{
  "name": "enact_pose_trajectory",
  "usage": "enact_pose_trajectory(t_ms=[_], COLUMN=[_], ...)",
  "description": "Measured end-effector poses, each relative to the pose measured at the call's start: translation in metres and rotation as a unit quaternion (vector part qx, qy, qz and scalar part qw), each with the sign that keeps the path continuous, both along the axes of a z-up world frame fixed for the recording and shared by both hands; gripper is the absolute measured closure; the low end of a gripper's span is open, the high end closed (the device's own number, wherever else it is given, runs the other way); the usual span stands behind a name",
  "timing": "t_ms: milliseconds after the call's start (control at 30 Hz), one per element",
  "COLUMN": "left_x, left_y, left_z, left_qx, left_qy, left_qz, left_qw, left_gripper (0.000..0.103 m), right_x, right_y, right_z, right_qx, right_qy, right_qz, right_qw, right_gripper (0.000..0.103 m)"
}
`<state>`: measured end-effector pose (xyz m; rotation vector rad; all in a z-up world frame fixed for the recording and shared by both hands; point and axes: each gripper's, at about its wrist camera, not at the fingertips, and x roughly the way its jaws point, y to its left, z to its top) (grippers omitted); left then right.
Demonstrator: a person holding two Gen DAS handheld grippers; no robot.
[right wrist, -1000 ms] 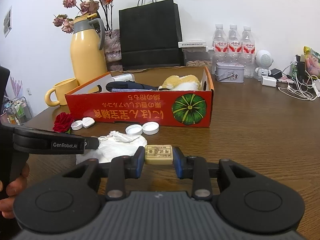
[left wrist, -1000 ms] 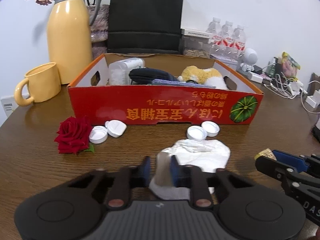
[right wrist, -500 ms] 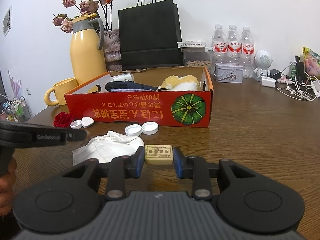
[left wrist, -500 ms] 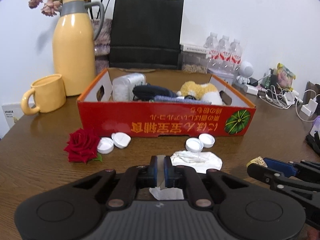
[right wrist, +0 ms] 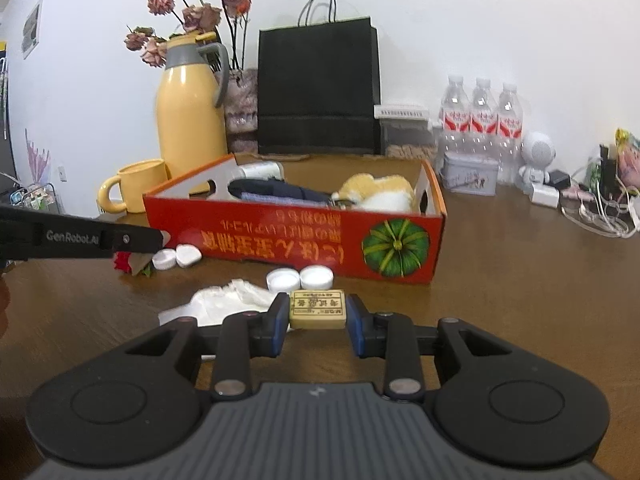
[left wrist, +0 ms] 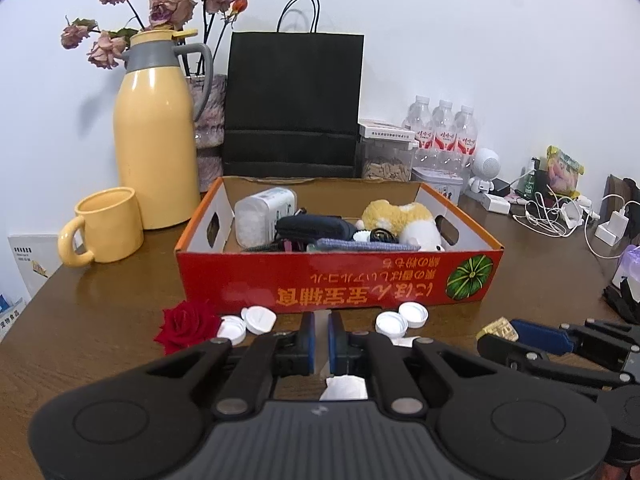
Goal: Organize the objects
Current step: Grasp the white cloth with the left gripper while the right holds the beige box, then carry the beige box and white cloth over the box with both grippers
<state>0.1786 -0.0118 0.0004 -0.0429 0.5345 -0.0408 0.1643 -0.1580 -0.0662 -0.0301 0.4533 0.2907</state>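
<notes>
My left gripper (left wrist: 319, 340) jaws pinch the white bag (left wrist: 345, 387); my right gripper (right wrist: 318, 320) clamps the eraser (right wrist: 317, 309) crosswise, red box (right wrist: 296, 240) straight ahead

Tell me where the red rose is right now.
In the left wrist view the red rose lies on the table at lower left, before the red box's left corner, just left of two white caps.

Lived-in home room: cluttered wooden table (left wrist: 100, 308), thermos (left wrist: 154, 148), dried flowers (left wrist: 160, 4).
</notes>
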Motion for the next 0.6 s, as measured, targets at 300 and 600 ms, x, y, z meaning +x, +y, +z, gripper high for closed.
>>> enact_pose_trajectory(t_ms=[300,600], left_x=[0.014,0.040], left_y=[0.003,0.005], left_z=[0.012,0.021], left_qx=[-0.004,-0.007], left_qy=[-0.010,-0.014], left_qz=[0.000,0.002], left_qw=[0.9999,0.9999], left_gripper=[0.098,0.098], right_x=[0.015,0.039], right_y=[0.011,0.016], right_z=[0.022,0.039], right_qx=[-0.006,-0.001], right_qy=[-0.027,-0.046], right_qz=[0.003,0.000], right_qw=[1.000,0.999], right_gripper=[0.072,0.072])
